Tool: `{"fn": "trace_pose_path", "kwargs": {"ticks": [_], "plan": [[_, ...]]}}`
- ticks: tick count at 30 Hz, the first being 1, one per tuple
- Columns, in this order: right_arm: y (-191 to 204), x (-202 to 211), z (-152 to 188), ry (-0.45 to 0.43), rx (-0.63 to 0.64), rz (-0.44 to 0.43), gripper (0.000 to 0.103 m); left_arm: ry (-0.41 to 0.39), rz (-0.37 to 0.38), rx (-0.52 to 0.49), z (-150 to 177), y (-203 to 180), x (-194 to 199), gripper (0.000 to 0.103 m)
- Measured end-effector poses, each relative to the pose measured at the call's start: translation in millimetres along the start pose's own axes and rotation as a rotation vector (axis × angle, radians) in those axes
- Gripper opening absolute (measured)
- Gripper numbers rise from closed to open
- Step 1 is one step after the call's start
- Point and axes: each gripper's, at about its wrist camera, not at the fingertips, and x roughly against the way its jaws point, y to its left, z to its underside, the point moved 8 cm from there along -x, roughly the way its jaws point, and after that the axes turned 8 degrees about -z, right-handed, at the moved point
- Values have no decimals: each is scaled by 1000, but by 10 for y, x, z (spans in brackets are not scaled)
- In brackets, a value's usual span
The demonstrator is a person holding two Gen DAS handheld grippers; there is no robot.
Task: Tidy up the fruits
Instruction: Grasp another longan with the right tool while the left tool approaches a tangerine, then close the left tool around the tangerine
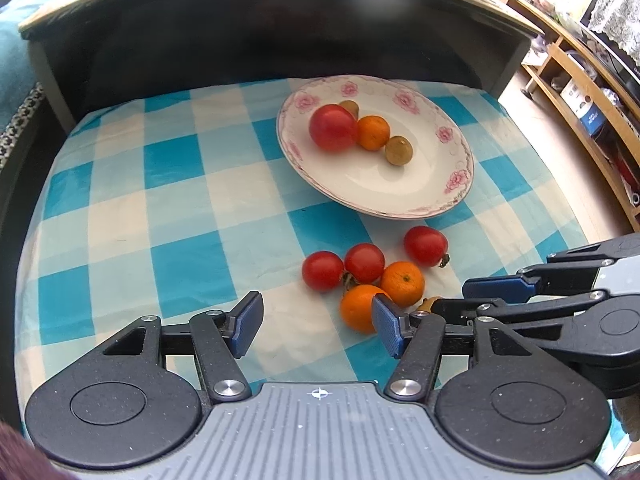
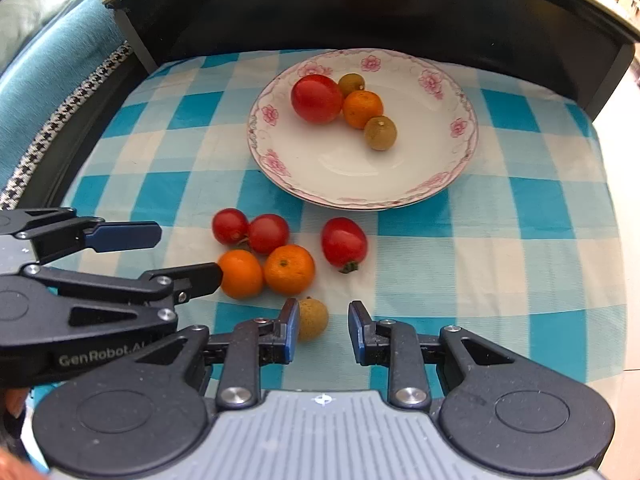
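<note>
While the loose fruit is lying bunched just in front of the white china plate with a pink flower rim (image 1: pixel 380 184), the left wrist view is showing the left tongs (image 1: pixel 317 326) standing about half open over the blue-and-white checked cloth (image 1: pixel 160 200) that is covering the surface. They are gripping nothing. One pad is sitting just beside the nearer round orange mandarin (image 1: pixel 358 308), probably because that fruit is being lined up for a pick. The plate is serving as the collecting place and is already holding a large red tomato (image 1: pixel 333 127), a small orange mandarin on the plate (image 1: pixel 373 133) and two brownish-green longans (image 1: pixel 399 151), all resting against one another toward its far side. Its near half is lying bare. The right tongs (image 1: pixel 464 296) are reaching in from the right edge, their tips near a small tan longan (image 1: pixel 426 303) that is mostly hidden. In the right wrist view, the right tongs (image 2: pixel 324 334) are pointing down at the cloth with their jaws drawn in to a narrow gap and nothing between them. The small tan longan (image 2: pixel 313 318) is lying just beside one pad, not clamped, so the grab is not yet made. Beyond it, three small red cherry tomatoes (image 2: pixel 268 234) and a second loose orange mandarin (image 2: pixel 289 269) are waiting on the cloth outside the plate. The left tongs (image 2: pixel 176 256) are coming in from the left, with one dark finger close against the nearer mandarin.
</note>
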Motion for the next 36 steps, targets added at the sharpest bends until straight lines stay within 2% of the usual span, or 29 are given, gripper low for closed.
{"fn": "trace_pose_path", "kwargs": {"ticks": [20,25,32,36], "plan": [[41,-170,11,19,-66,-110,29,25,7,40,20,90,-68,68],[21,-209,48,10,-67,-93,29,24,29,43,32,42,-80,69],[-108,-61,85,-9,-60,-56,29,27,54,9,59,-160,-124,68],[-258,12,170,-9,-83,-27,29,27,42,-22,79,-279,-217,62]]}}
